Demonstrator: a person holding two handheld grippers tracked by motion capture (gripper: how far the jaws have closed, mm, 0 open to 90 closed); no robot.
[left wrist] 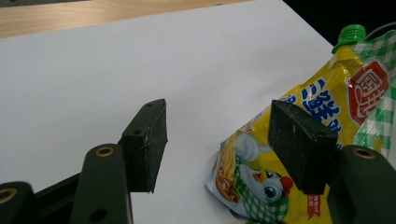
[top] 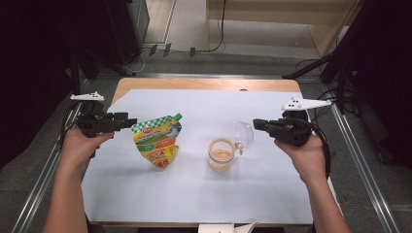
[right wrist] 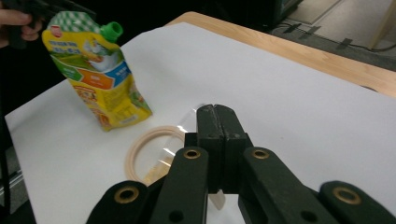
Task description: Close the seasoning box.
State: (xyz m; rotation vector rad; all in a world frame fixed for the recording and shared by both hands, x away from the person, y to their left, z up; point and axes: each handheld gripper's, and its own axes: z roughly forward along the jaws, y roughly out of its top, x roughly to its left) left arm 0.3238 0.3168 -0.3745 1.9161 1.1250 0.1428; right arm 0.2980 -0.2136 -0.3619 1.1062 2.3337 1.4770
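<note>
A yellow and green spouted pouch (top: 158, 141) with a green cap (top: 178, 116) stands on the white sheet, left of centre. My left gripper (top: 130, 121) hovers just left of it, open. In the left gripper view the pouch (left wrist: 327, 107) lies beyond the right jaw, and nothing sits between the jaws of my left gripper (left wrist: 219, 135). A small clear jar (top: 221, 155) holding pale powder stands right of centre, its hinged clear lid (top: 244, 133) tipped up. My right gripper (top: 256, 124) meets the lid's right edge. In the right gripper view that gripper (right wrist: 218, 112) is pressed shut above the jar rim (right wrist: 140, 149), with the pouch (right wrist: 100, 79) farther off.
The white sheet (top: 204, 194) covers most of a wooden table (top: 204, 83). Metal rails (top: 359, 160) run along both sides, and dark stands (top: 340, 73) rise at the back corners. A white object (top: 228, 228) pokes in at the front edge.
</note>
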